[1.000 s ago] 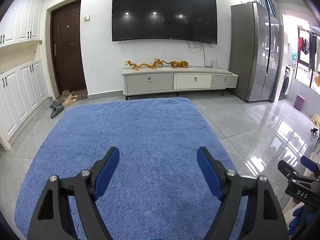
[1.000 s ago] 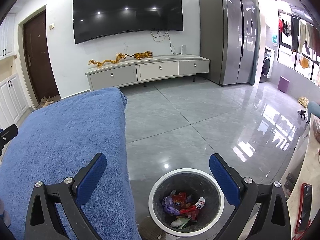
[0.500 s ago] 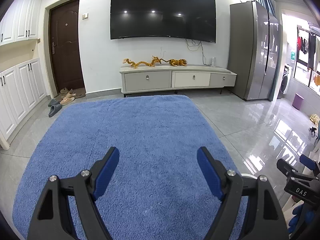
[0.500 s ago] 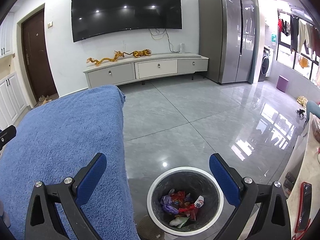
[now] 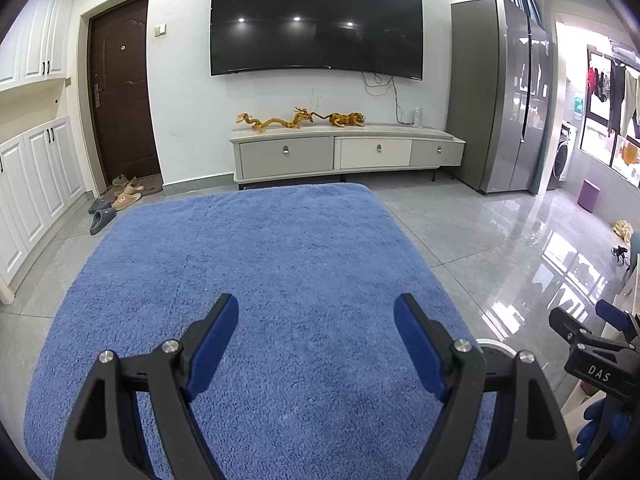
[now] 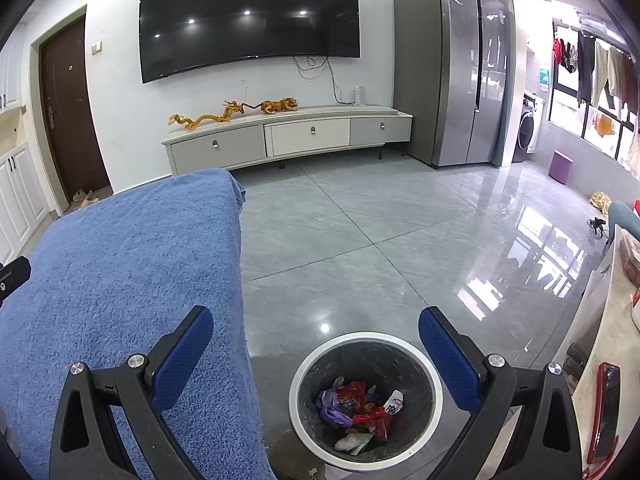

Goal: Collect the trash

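A round bin (image 6: 308,364) with a white rim and a dark liner stands on the grey floor to the right of a table covered with a blue cloth (image 6: 120,280). Colourful wrappers (image 6: 356,404) lie inside it. My right gripper (image 6: 316,328) is open and empty, above the bin's near side. My left gripper (image 5: 316,312) is open and empty over the blue cloth (image 5: 260,260), where I see no trash. The bin's rim (image 5: 494,345) peeks out behind my left gripper's right finger. The right gripper (image 5: 592,356) shows at the right edge of the left wrist view.
A TV cabinet (image 5: 344,154) with golden figurines stands under a wall TV (image 5: 316,24). A grey fridge (image 5: 500,96) is at the right. Slippers (image 5: 116,204) lie by the brown door (image 5: 124,92). A red phone (image 6: 606,412) lies on a pale surface at the right.
Both views have shifted slightly, about a small camera drift. Both grippers stay open and empty, and the bin's contents look the same.
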`<state>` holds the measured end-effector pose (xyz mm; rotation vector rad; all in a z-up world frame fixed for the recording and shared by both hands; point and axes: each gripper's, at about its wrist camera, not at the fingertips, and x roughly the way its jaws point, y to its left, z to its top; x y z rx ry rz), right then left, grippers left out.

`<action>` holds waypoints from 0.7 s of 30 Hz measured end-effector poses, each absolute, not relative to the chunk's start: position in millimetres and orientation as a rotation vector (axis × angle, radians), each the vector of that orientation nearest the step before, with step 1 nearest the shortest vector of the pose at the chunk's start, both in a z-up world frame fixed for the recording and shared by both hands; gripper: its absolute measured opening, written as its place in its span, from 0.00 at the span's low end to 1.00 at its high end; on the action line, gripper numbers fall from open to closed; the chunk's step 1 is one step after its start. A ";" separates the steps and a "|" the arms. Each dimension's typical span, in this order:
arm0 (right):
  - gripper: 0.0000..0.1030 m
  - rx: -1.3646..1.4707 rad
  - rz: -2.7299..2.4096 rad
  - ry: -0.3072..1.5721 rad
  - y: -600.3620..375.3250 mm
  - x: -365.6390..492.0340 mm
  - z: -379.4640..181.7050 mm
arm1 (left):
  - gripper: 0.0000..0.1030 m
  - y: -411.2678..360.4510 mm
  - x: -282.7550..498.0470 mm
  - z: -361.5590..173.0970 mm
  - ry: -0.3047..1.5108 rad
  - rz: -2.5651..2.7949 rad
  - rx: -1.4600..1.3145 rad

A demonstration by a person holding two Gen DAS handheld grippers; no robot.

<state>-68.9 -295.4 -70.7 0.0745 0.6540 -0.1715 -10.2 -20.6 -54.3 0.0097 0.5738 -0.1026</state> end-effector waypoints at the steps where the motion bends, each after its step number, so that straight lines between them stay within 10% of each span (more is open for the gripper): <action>1: 1.00 0.074 -0.173 0.654 -295.4 -69.1 -70.6 | 0.77 -21.2 -10.3 -54.4 0.577 -0.107 0.009; 21: 1.00 0.068 -0.194 0.660 -297.4 -71.0 -68.8 | 0.77 -22.0 -14.2 -56.8 0.589 -0.136 0.006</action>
